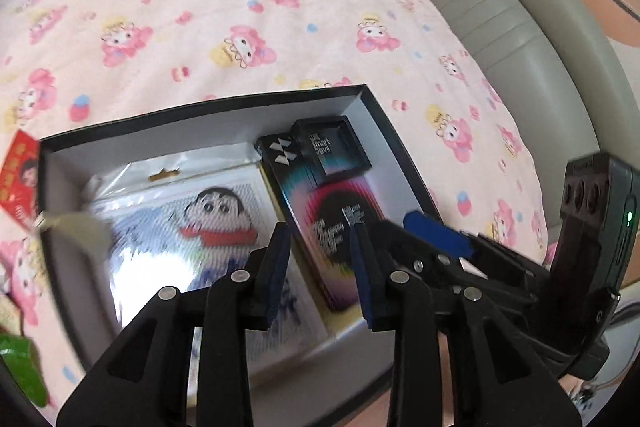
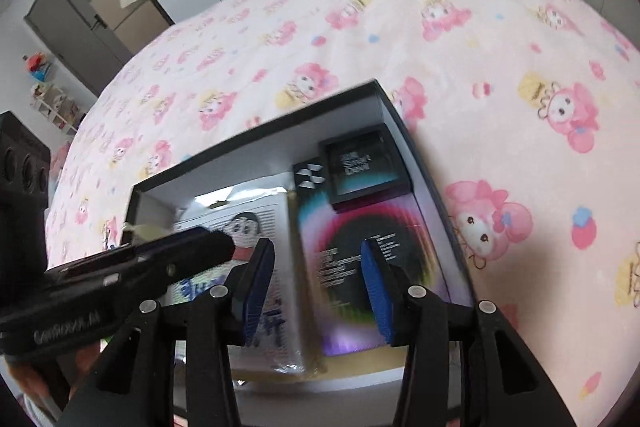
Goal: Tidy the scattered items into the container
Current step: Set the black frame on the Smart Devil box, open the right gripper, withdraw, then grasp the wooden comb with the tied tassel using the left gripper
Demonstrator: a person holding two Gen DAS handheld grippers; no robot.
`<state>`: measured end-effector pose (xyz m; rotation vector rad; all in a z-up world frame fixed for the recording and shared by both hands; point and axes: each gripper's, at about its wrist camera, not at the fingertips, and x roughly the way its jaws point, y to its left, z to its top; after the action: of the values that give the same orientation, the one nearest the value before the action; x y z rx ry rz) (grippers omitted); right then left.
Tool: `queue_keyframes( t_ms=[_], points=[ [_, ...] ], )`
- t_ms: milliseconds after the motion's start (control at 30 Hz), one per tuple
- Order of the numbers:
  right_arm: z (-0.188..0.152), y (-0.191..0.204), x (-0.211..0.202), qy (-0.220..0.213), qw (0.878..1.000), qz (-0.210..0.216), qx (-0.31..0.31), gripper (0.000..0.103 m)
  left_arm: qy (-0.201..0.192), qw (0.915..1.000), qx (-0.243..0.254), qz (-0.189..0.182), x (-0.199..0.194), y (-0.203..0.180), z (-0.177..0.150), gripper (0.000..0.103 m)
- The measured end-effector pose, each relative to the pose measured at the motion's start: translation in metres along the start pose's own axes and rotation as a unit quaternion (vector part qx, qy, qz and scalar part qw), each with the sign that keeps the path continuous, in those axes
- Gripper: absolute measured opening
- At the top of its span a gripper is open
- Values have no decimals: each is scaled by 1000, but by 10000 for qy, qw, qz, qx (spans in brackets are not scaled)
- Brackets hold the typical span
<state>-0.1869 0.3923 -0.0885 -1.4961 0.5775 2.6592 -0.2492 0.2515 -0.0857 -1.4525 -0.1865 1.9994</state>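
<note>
Box (image 1: pixel 362 99) of black card, open on a pink cartoon-print bedspread (image 1: pixel 200 7), already contains three things: a bagged cartoon picture kit (image 1: pixel 192 223) at its left, a long colourful carton (image 1: pixel 332 223) at its right, and a small black carton (image 1: pixel 334 147) in the far right corner. Outside the box's left wall lie a red packet (image 1: pixel 18 175) and something green (image 1: pixel 20 367), seemingly left to gather. Left gripper (image 1: pixel 320 267) and right gripper (image 2: pixel 316 287) hover above the box, jaws parted wide, holding nothing.
</note>
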Motion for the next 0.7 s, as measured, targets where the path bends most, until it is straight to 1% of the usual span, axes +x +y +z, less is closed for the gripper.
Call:
queue_keyframes(
  t_ms=[200, 267, 333, 500, 567, 700],
  points=[
    [-25, 28, -27, -341, 9992, 44, -193, 41, -239, 9995, 73, 174, -42, -2, -35, 32],
    [-37, 41, -38, -414, 9988, 92, -256, 41, -335, 9990, 113, 273, -60, 0, -49, 35],
    [-49, 54, -44, -424, 9984, 184, -316, 41, -446, 9981, 176, 396, -79, 3, -63, 40],
    [-78, 86, -58, -402, 9971, 430, -476, 41, -624, 9957, 199, 661, -114, 14, -94, 47],
    [-86, 99, -60, -364, 9963, 483, -604, 41, -679, 9948, 137, 748, -125, 21, -106, 48],
    [-101, 128, -59, -297, 9938, 599, -889, 41, -801, 9939, -79, 749, -146, 42, -129, 49]
  ],
)
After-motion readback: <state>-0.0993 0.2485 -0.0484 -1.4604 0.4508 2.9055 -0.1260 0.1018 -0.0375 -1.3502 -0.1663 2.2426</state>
